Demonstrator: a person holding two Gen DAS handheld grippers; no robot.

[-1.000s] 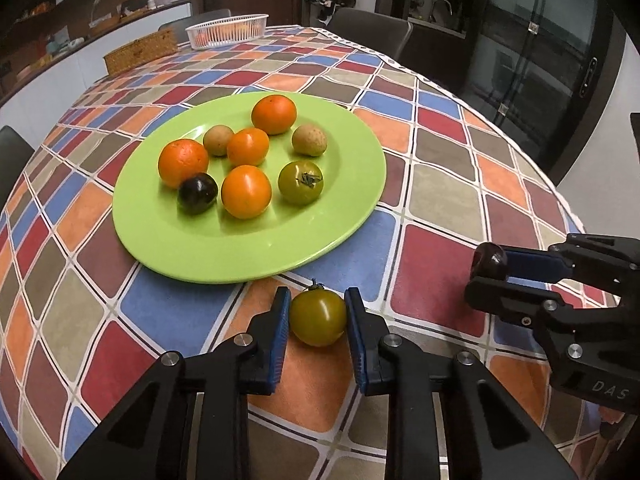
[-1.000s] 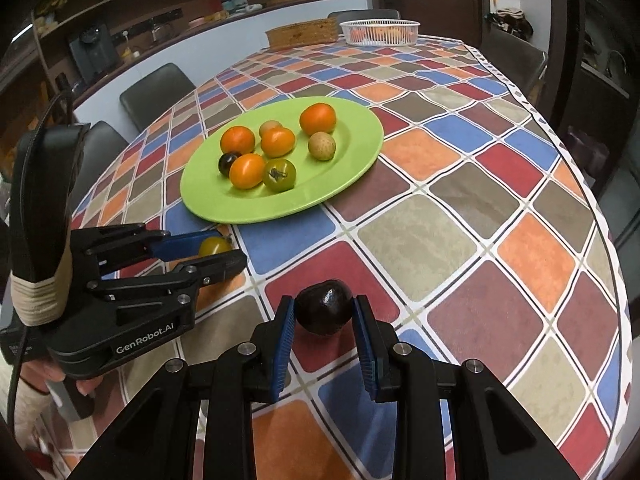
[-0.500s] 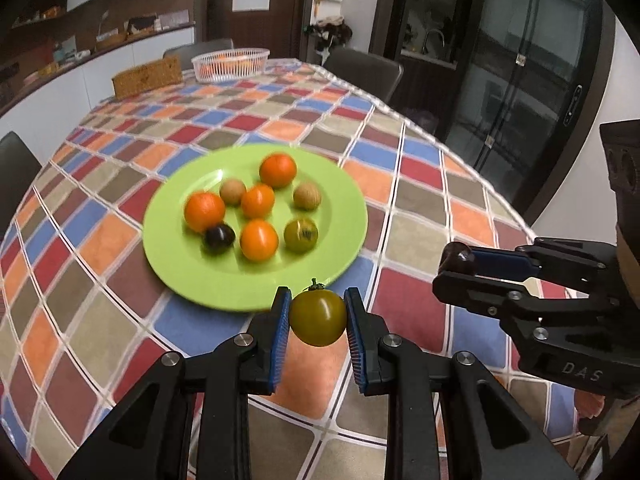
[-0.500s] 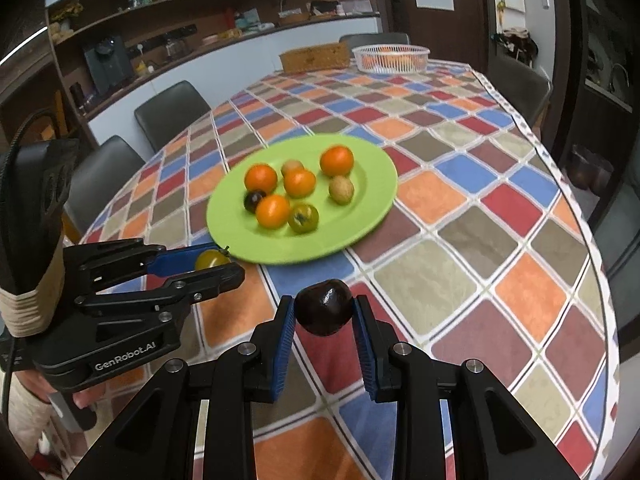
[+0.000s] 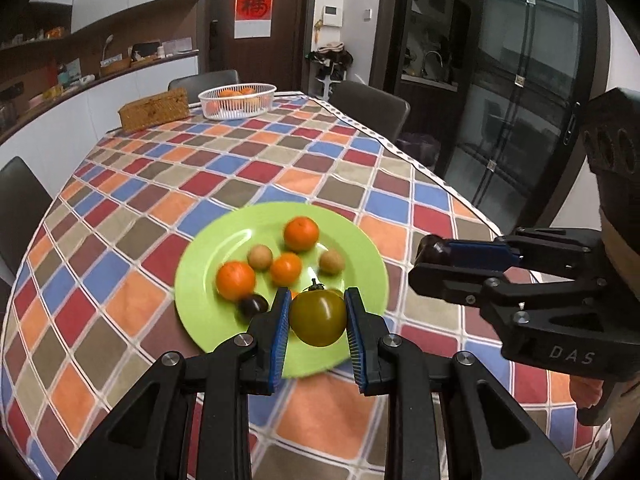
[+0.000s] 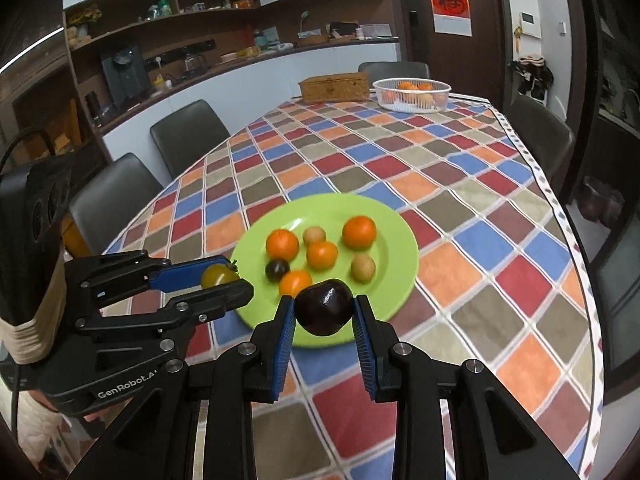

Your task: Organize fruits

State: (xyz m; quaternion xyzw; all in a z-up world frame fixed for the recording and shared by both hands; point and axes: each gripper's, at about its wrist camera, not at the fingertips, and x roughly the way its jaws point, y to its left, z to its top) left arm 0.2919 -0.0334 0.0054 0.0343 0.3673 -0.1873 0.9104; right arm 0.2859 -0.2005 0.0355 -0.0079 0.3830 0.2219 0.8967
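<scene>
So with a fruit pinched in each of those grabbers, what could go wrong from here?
The green tomato in the left hand-held gripper and the dark plum in the right hand-held gripper are round and held only at their sides, so either might slip and roll off. The green plate already holds several fruits, so a dropped one could knock them. Squeezing hard might bruise the tomato.

Both grippers' jaws clamped, raised
</scene>
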